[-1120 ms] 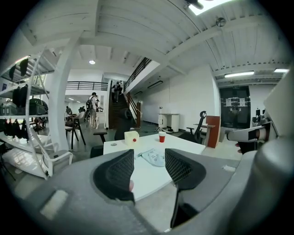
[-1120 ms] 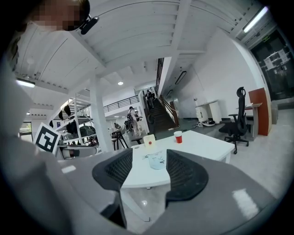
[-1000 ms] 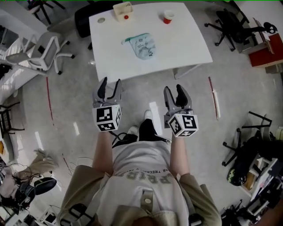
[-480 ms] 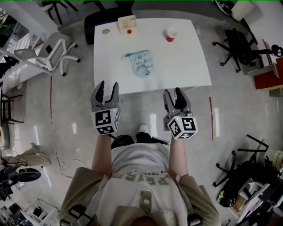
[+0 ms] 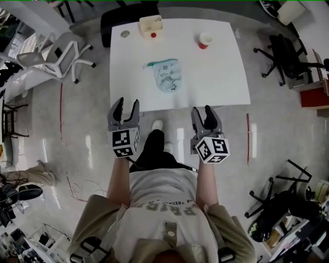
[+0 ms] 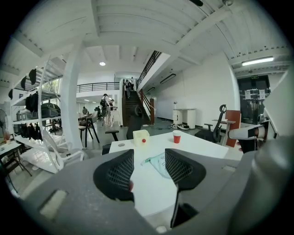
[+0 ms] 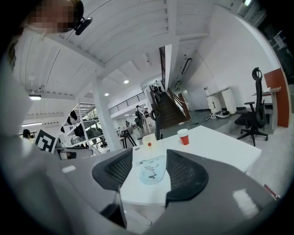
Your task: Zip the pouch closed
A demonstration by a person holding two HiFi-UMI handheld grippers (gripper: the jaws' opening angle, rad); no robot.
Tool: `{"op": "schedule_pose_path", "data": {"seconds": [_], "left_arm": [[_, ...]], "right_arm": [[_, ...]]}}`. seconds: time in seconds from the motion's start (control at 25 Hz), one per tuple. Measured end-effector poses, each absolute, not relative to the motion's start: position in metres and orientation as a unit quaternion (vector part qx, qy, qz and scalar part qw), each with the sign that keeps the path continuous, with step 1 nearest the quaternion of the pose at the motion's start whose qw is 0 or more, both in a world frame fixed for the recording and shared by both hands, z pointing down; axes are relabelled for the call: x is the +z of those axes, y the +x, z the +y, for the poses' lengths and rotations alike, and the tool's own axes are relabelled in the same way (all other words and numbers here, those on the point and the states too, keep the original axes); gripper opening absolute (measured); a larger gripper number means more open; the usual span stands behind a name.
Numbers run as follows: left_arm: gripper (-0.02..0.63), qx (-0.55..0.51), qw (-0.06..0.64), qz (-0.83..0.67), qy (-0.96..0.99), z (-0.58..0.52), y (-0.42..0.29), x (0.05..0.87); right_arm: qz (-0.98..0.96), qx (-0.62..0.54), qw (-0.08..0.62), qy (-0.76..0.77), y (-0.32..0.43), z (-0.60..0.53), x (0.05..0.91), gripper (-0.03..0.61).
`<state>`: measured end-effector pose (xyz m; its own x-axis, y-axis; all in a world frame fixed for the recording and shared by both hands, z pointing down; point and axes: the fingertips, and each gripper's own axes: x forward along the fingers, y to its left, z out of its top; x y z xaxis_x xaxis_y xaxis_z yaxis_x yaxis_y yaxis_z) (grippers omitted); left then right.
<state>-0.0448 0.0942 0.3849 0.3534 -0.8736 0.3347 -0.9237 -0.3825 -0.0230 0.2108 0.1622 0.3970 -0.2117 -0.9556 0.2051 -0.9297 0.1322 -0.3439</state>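
A pale blue-green pouch (image 5: pixel 167 75) lies flat near the middle of the white table (image 5: pixel 216 77), its zip edge turned to the far left. It also shows between the jaws in the left gripper view as the pouch (image 6: pixel 156 162) and in the right gripper view as the pouch (image 7: pixel 150 170). My left gripper (image 5: pixel 125 108) and right gripper (image 5: pixel 203 115) hang over the floor just short of the table's near edge. Both stand open with nothing between the fingers.
A cream box (image 5: pixel 151 25) with a red dot, a small round disc (image 5: pixel 125 34) and a red paper cup (image 5: pixel 205 39) stand along the table's far side. Office chairs (image 5: pixel 59 54) flank the table left and right; a black chair (image 5: pixel 121 15) sits behind it.
The person has stepped closer to the table, so it looms larger and nearer. Both grippers keep their pose, open and level.
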Motion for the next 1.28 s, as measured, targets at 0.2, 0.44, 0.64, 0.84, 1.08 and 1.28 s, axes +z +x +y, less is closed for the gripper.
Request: {"op": "schedule_pose_path", "data": {"seconds": [0.2,0.44,0.64,0.84,1.08,1.28], "left_arm": [[0.221,0.14,0.095,-0.538,0.826,0.058,-0.04,0.396],[0.221,0.133,0.088,-0.524,0.837,-0.012,-0.024,0.387],[0.221,0.127,0.078,-0.522,0.84,-0.07,-0.035,0.375],[0.221,0.13,0.084,-0.52,0.84,-0.113,-0.041,0.379],[0.221,0.132,0.11,-0.51,0.843,-0.146,-0.051,0.392],[0.221,0.145,0.13,-0.501,0.843,-0.147,-0.048,0.413]], "right_arm": [[0.747,-0.2,0.022,-0.633,0.212,0.133,0.403,0.206],[0.74,-0.194,0.038,-0.642,0.226,0.068,0.394,0.206],[0.739,-0.183,0.048,-0.647,0.218,0.007,0.382,0.206],[0.736,-0.184,0.047,-0.65,0.215,-0.034,0.383,0.206],[0.724,-0.195,0.042,-0.661,0.209,-0.06,0.393,0.206],[0.723,-0.212,0.024,-0.657,0.208,-0.065,0.41,0.206]]}}
